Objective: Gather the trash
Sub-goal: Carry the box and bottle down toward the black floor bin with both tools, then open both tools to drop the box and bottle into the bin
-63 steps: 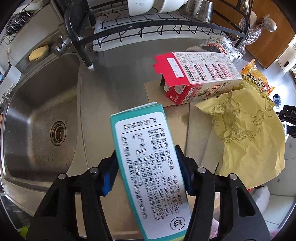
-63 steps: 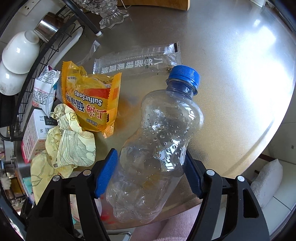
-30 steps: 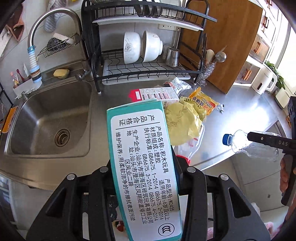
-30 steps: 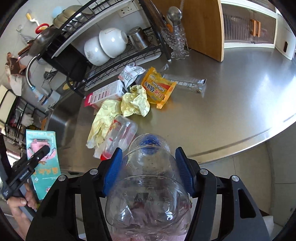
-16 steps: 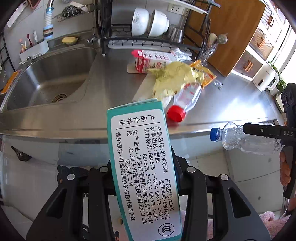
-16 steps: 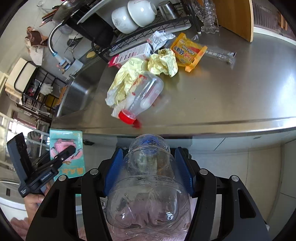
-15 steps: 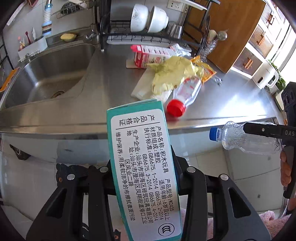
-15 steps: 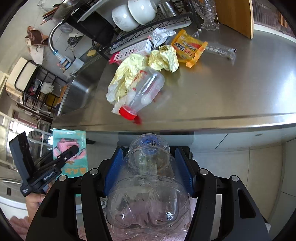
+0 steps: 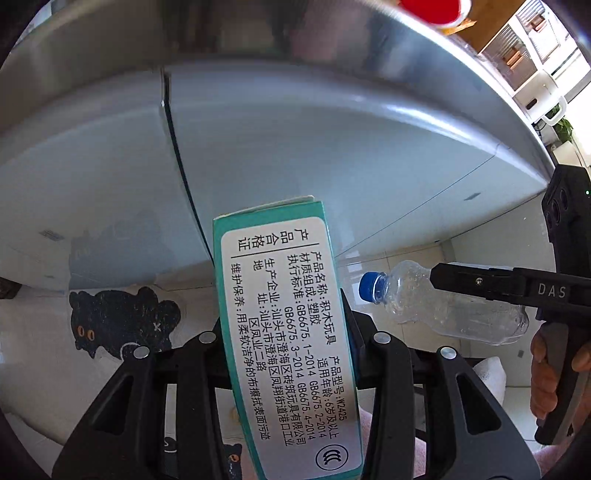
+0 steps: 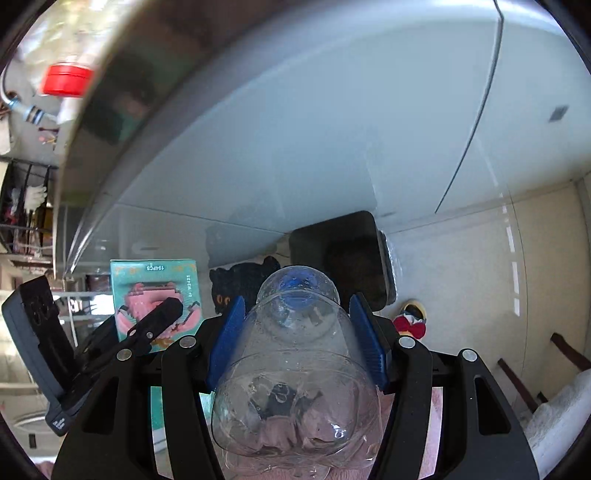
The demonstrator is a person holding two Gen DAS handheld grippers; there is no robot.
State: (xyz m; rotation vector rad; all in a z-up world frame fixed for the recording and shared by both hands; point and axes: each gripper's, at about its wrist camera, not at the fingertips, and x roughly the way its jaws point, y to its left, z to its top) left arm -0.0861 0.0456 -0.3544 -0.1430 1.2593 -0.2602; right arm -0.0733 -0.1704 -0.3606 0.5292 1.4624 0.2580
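My left gripper (image 9: 284, 325) is shut on a teal toy box (image 9: 284, 332) with a white printed label, held below the counter edge in front of the grey cabinet doors. The box also shows in the right wrist view (image 10: 155, 288). My right gripper (image 10: 297, 339) is shut on a clear plastic bottle (image 10: 295, 373) with a blue cap, also held low. The bottle shows in the left wrist view (image 9: 443, 310), to the right of the box. A black trash bin (image 10: 343, 258) stands on the floor just beyond the bottle.
The steel counter edge (image 9: 295, 48) is overhead, with a red bottle cap (image 9: 432, 7) poking over it. A black cat-shaped mat (image 9: 118, 317) lies on the tiled floor. A red and yellow slipper (image 10: 410, 321) lies right of the bin.
Both grippers have dropped from counter height to below the counter edge, still holding the box and the bottle. The counter top and its trash have passed out of view above.
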